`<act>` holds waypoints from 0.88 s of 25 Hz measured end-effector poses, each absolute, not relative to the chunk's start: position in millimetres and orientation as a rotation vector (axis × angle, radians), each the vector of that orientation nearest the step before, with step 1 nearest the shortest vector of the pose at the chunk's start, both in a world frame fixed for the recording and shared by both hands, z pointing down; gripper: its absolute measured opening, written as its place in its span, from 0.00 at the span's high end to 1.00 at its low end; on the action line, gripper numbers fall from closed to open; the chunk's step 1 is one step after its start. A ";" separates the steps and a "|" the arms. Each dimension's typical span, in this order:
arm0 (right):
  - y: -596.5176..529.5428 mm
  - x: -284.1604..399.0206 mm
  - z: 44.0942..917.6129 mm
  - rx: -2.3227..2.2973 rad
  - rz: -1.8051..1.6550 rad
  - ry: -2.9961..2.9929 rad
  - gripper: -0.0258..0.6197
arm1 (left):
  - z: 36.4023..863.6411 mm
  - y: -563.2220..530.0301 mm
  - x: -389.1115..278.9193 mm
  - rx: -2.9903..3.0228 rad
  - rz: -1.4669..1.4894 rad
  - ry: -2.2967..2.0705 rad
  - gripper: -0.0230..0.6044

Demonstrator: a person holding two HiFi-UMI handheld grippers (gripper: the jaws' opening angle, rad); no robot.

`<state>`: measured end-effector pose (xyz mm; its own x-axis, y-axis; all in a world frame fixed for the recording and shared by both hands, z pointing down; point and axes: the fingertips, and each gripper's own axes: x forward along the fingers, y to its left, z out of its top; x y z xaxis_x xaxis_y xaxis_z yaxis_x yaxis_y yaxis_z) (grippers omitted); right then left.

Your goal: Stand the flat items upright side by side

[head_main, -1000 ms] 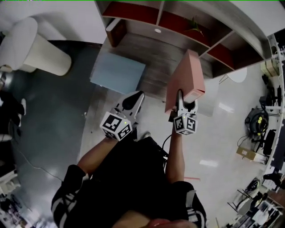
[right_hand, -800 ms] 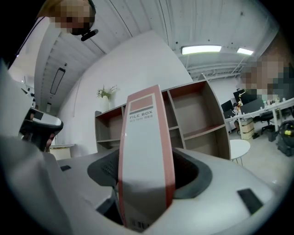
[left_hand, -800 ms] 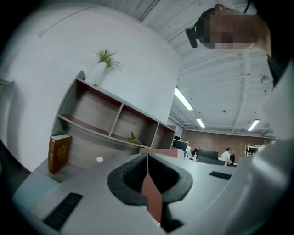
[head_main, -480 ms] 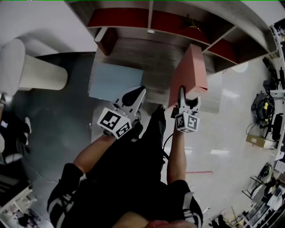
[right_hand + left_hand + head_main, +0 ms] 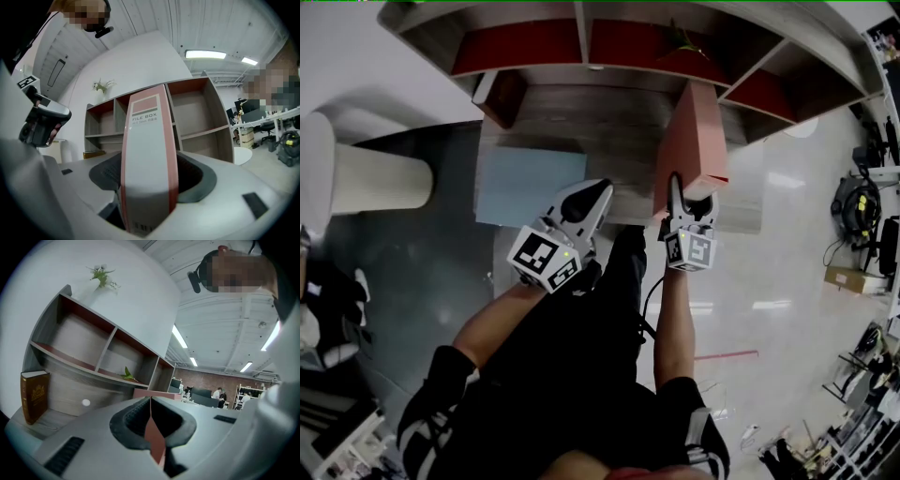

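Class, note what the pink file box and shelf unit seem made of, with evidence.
The file box looks like matt pink card or plastic board, with printed spine label. The shelf unit looks like laminated board: grey wood-grain, red inner faces.

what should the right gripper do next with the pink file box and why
Probably lower the pink file box onto the wooden shelf top: the right gripper holds it upright over that surface, and the blue flat item lies beside it.

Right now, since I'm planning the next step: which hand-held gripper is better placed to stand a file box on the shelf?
Right. The right hand-held gripper clamps the pink file box at the wooden shelf; the left hand-held gripper is shut and empty.
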<state>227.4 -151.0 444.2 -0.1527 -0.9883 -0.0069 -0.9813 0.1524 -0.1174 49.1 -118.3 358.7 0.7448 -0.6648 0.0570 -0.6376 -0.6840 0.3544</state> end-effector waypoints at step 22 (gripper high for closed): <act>-174.0 247.0 499.1 -2.301 -0.282 2.355 0.48 | 362.0 -131.4 43.1 2.576 -0.073 -1.034 0.92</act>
<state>247.0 -174.0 499.1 -0.0233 -0.9719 0.2340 -0.9997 0.0222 -0.0077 43.1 -131.4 362.0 0.7303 -0.6777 0.0857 -0.6589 -0.6658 0.3500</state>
